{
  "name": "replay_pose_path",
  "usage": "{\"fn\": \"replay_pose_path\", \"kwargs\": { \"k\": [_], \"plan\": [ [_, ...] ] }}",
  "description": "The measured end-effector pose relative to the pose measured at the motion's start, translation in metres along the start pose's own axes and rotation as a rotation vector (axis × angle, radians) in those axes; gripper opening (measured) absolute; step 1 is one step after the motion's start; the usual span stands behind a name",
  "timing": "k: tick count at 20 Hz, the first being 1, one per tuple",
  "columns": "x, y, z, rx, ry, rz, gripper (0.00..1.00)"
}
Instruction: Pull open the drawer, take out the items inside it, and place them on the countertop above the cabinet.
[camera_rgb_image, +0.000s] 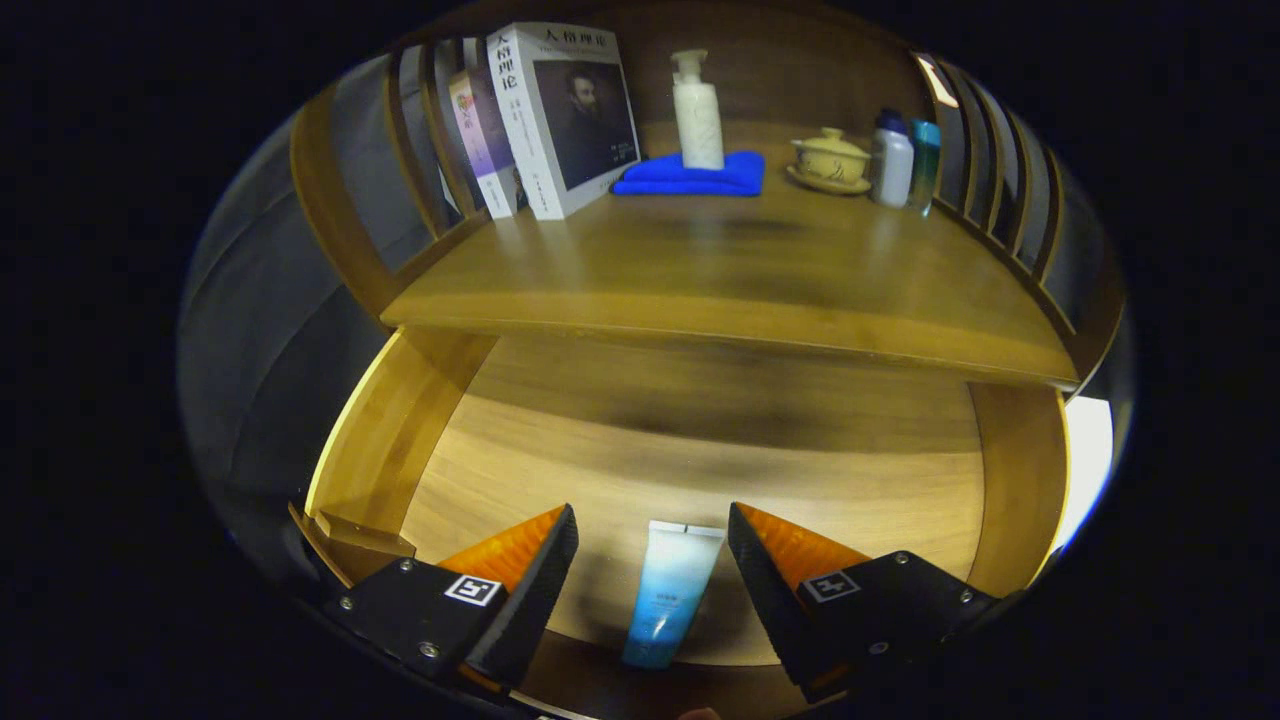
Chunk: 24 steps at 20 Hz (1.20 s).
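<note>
The wooden drawer stands pulled open below the countertop. A blue-and-white tube lies on the drawer floor, lengthwise between my two fingers. My gripper hangs open just over the tube, one finger on each side, neither pressing on it. The tube's white end points toward the back of the drawer.
On the countertop stand two books at the left, a white pump bottle on a folded blue cloth, a lidded ceramic cup and two bottles at the right. Wooden slats rail both sides.
</note>
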<state>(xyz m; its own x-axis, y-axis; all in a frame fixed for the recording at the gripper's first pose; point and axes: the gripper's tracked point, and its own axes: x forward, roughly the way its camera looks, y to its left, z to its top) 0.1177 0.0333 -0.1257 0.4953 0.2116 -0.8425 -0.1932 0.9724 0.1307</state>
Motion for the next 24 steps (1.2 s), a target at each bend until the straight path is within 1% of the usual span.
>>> {"fn": "replay_pose_path", "kwargs": {
  "k": [3, 6, 11, 12, 14, 15, 20, 21, 22, 24],
  "plan": [
    [0.009, -0.008, -0.018, -0.004, 0.1, -0.002, 0.93],
    [0.015, -0.015, -0.028, -0.037, 0.145, -0.018, 0.92],
    [0.021, -0.007, -0.056, -0.013, 0.266, 0.034, 0.92],
    [0.023, -0.008, -0.057, -0.001, 0.266, 0.029, 0.91],
    [0.021, -0.012, -0.057, -0.005, 0.274, 0.021, 0.86],
    [0.021, -0.013, -0.057, -0.019, 0.275, 0.03, 0.82],
    [0.023, -0.019, -0.06, -0.022, 0.267, 0.03, 0.72],
    [0.021, -0.02, -0.058, -0.029, 0.262, 0.038, 0.62],
    [0.021, -0.018, -0.059, -0.039, 0.256, 0.052, 0.6],
    [0.022, -0.018, -0.057, -0.053, 0.236, 0.067, 0.51]
  ]
}}
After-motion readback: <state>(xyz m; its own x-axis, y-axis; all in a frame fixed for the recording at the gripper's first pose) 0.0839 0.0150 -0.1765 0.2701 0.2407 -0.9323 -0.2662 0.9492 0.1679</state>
